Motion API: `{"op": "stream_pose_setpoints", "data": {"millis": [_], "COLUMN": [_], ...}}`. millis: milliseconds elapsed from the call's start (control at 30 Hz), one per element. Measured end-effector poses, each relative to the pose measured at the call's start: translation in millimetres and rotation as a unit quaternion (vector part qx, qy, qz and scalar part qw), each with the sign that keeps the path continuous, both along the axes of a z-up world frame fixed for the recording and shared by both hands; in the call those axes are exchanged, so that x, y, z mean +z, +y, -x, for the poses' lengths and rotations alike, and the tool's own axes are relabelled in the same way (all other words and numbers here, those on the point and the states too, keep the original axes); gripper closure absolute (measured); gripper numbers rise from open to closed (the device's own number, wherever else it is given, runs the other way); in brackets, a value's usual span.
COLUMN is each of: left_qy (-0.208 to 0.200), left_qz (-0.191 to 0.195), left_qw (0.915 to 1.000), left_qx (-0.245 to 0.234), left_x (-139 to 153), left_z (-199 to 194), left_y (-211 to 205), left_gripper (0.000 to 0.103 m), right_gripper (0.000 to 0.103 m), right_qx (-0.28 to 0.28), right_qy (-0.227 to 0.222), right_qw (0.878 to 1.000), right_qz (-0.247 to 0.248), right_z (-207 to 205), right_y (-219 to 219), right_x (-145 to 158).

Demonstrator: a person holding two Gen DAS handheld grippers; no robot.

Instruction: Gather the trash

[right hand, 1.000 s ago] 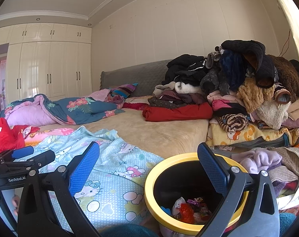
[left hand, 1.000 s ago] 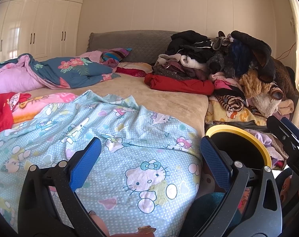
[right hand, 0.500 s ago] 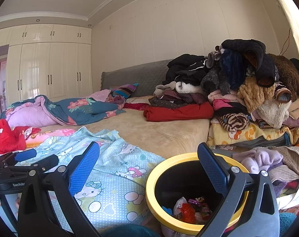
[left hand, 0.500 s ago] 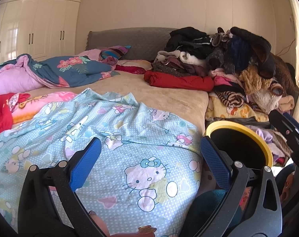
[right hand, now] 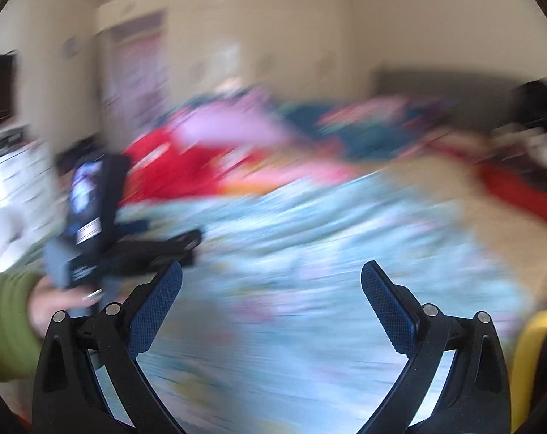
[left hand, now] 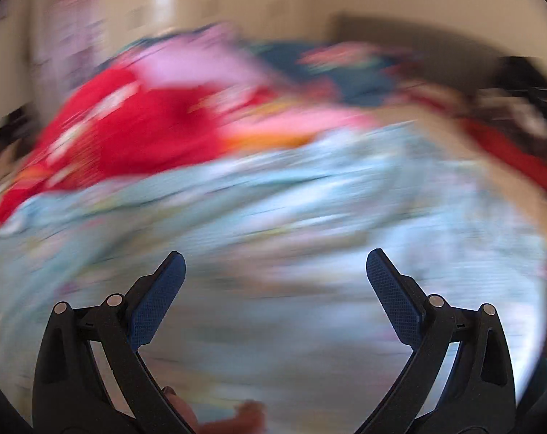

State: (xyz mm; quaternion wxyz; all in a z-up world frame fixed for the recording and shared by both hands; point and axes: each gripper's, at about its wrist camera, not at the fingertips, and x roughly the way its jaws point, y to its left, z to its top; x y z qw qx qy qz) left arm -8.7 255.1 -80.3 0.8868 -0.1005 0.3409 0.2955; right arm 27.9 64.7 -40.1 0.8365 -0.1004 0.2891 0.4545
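Right wrist view carries what the other lacks: my left claw [right hand: 186,242] itself, a dark smeared shape with a white label, gripped by my left hand [right hand: 56,300] coming out of a green sleeve [right hand: 5,325]. It hangs over the near-left part of the pale blue bedsheet [right hand: 309,253], level and pointing across the bed. That same view catches the yellow rim of the trash bin [right hand: 526,343] at the far right edge, off the right side of the bedsheet; its inside is out of sight, so I cannot say what trash lies in it.

Left wrist view shows only a sliver of yellow at the right edge, probably the same bin, though the blur is too heavy to be sure. What it gives more fully is the red blanket [left hand: 136,133], lying beyond the pale blue bedsheet [left hand: 309,217] to its far left, with pink and dark blue bedding smeared behind it. A red strip of clothing [left hand: 508,152] lies past the bedsheet's far right.

Both views are badly streaked. My left claw [left hand: 275,267], seen from its own camera, is released: its blue-padded fingers [left hand: 157,296] stand wide apart with nothing between them, only bedsheet beyond. My right claw [right hand: 271,278] is likewise spread wide and bare, its fingers [right hand: 389,311] aimed low over the bedsheet, with the bin to their right.
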Motion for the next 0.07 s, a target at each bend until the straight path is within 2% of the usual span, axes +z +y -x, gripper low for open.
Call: {"op": "stream_pose_setpoints", "data": {"millis": [33, 67], "left_qy": [0.010, 0.016], "left_qz": [0.001, 0.007], "left_qw": [0.9997, 0.9989], "left_qx": [0.023, 0.043], "left_x": [-8.1, -18.4], "left_z": [7.0, 15.9], "left_y": [23.0, 46.0], "left_gripper": [0.011, 0.011], "right_gripper": [0.006, 0.006], "right_qx": [0.031, 0.031], "right_qy": [0.020, 0.020], "right_qw": [0.999, 0.999], "right_qz": [0.023, 0.023], "right_z": [2.4, 2.4], "right_y": [33.0, 33.0], "right_x": [-15.1, -15.1]}}
